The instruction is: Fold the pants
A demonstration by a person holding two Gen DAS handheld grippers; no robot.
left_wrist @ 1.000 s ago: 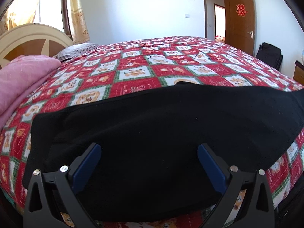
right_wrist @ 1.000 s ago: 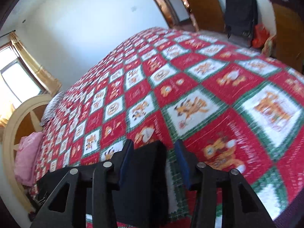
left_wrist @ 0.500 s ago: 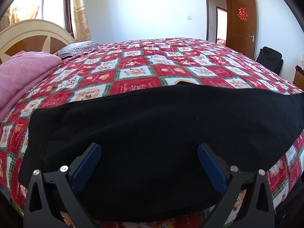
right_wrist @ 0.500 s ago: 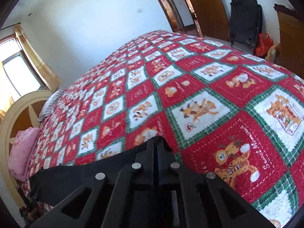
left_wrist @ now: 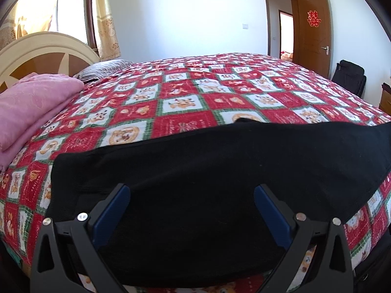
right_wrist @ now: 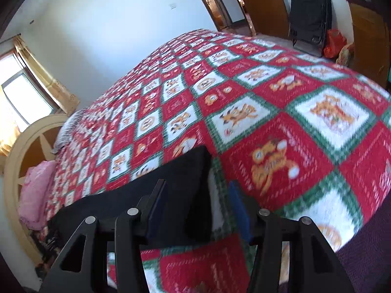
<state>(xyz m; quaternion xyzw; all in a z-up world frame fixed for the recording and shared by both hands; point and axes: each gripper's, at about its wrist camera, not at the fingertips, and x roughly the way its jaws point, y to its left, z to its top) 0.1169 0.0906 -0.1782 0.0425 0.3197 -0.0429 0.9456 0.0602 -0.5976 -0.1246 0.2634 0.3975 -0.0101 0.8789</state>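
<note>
Pants (left_wrist: pixel 220 183), black and spread flat in a long band along the near edge of the bed (left_wrist: pixel 195 92), lie stretched out, probably so a fold can be made cleanly. Over their broad middle the left tool (left_wrist: pixel 191 201) sits with jaws spread wide, gripping nothing. At the narrow end of the cloth, the right tool (right_wrist: pixel 195 200) is parted too, one finger over the fabric and the other over the quilt, straddling the edge, likely to pinch it. A pink blanket (left_wrist: pixel 31 105) sits well apart by the headboard.
</note>
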